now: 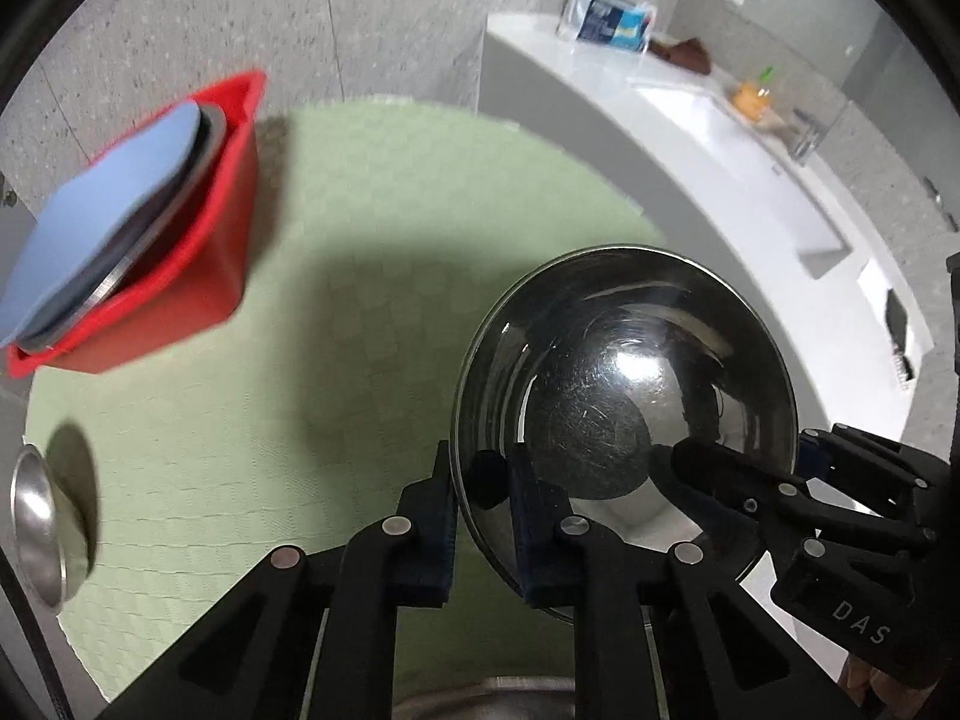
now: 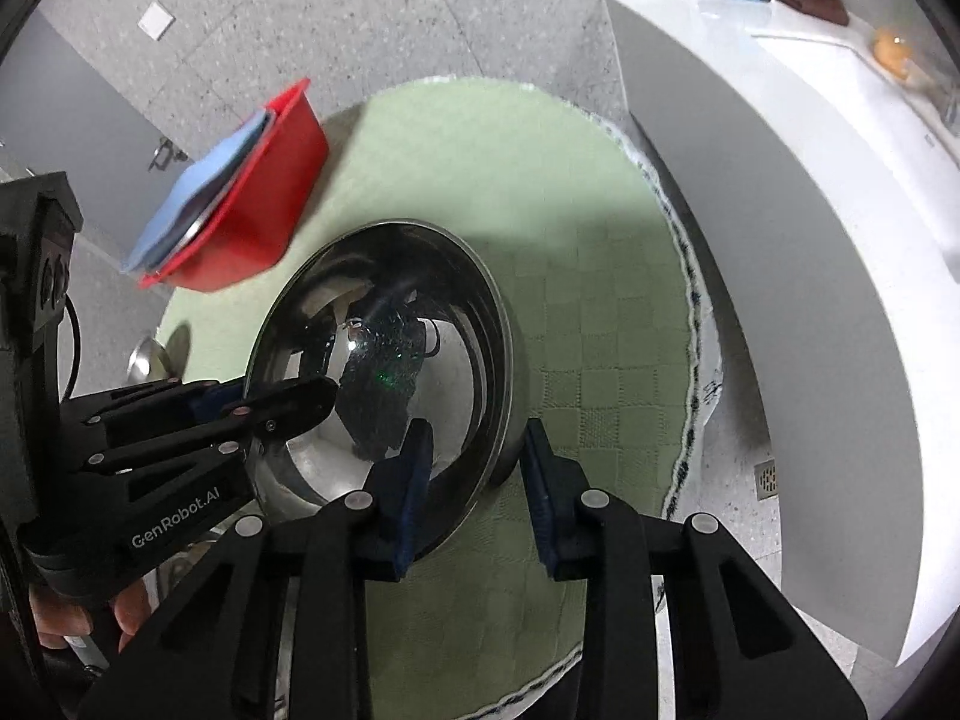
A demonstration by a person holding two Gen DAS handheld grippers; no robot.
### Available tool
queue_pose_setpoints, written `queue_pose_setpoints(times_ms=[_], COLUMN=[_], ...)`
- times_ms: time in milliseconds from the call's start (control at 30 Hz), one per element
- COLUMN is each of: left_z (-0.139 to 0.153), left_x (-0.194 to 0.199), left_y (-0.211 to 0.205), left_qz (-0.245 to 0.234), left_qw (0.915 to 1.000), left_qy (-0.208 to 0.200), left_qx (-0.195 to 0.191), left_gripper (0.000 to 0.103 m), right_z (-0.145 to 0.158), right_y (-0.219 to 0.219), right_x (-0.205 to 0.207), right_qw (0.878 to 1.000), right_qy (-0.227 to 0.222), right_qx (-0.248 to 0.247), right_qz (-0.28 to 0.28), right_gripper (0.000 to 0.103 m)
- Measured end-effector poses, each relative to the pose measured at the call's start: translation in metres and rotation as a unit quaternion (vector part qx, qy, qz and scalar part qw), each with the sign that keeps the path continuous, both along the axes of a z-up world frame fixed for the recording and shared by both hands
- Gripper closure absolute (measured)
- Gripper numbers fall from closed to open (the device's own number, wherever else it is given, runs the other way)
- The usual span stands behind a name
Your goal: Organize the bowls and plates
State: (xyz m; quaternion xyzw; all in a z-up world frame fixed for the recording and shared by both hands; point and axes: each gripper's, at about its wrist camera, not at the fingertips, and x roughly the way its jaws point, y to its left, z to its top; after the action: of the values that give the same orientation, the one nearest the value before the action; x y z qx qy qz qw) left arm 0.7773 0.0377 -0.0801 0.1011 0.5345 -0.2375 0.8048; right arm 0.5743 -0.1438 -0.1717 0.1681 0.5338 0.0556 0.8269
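the big bowl (image 1: 624,396) (image 2: 384,378) is polished metal, mirror-glossy with fine scratches at its middle, and the small bowl (image 1: 42,516) at the near left is brushed metal with a duller shine. the mat (image 1: 372,276) (image 2: 570,300) is matt green woven cloth with a checked texture, while the tub (image 1: 192,276) (image 2: 264,204) at the far left is smooth red plastic holding a matt blue plate (image 1: 102,210). both grippers (image 1: 480,516) (image 2: 474,480) are matt black plastic with metal pins, and the counter (image 1: 690,138) (image 2: 780,180) on the right is smooth glossy white.
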Motion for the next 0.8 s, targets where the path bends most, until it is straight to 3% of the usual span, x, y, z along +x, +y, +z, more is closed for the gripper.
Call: queue_pose_setpoints(times_ms=[233, 400, 567, 800], left_z=[0.048, 0.057, 0.053, 0.038], left_x=[-0.036, -0.069, -0.104, -0.128], left_y=[0.047, 0.090, 0.126, 0.139], left_qz=[-0.012, -0.020, -0.034, -0.057], left_qw=[0.9980, 0.9968, 0.9971, 0.9974], left_qy=[-0.038, -0.045, -0.041, -0.015], left_qx=[-0.050, -0.062, -0.053, -0.040], left_gripper=[0.091, 0.091, 0.091, 0.090], right_z=[0.061, 0.081, 0.073, 0.047], right_y=[0.025, 0.058, 0.085, 0.109], right_x=[-0.030, -0.060, -0.087, -0.112], right_qw=[0.998, 0.997, 0.998, 0.997], right_qy=[-0.056, -0.071, -0.059, -0.029], right_qx=[-0.019, -0.029, -0.035, -0.060], right_qz=[-0.006, 0.001, -0.003, -0.026], right_gripper=[0.073, 0.073, 0.073, 0.073])
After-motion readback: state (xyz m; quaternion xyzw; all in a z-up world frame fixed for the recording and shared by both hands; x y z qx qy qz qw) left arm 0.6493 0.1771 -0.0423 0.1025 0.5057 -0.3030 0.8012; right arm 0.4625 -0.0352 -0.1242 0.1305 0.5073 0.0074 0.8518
